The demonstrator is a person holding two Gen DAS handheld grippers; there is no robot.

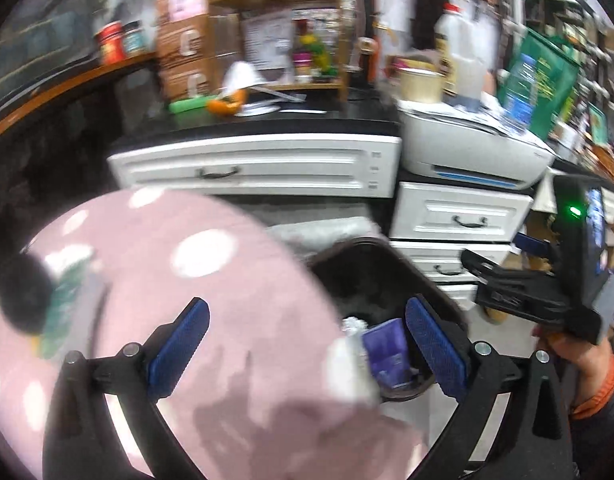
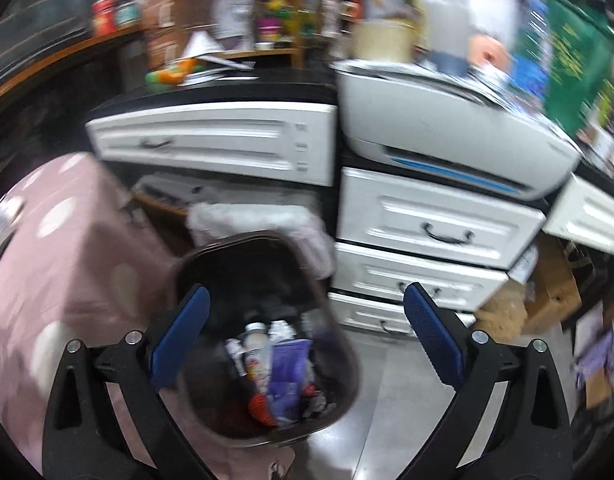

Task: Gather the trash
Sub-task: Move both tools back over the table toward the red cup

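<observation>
Two grippers hang above a dark trash bin [image 2: 263, 344] that stands on the floor in front of white drawers [image 2: 435, 232]. Both views are smeared by motion, so small details are hard to read.

The left gripper [image 1: 307, 352] has its blue pads spread as wide as they go, with nothing between them. Its left finger lies over a pink cloth with white spots [image 1: 147, 280] that fills the near left of the scene; its right finger lies over the bin's rim. Seen from this side, the bin [image 1: 371, 272] shows a purple packet [image 1: 387, 352] and some crumpled white material inside.

The right gripper [image 2: 307, 352] is also wide open and grips nothing. Straight below it the bin holds the trash: a small pale bottle [image 2: 255, 348] standing among other pieces, the purple packet [image 2: 285, 376] beside it, and something orange nearer the near wall. In the left wrist view the right gripper [image 1: 507, 276] appears at the right edge, held by a hand [image 1: 579, 360] with an orange cuff, a green light glowing on its body.

Farther off, a white printer [image 2: 447, 128] sits on the drawer unit at the right, and a black countertop [image 1: 267, 120] above a wide drawer carries an orange object and papers. A pale towel-like cloth [image 2: 267, 224] lies just behind the bin.
</observation>
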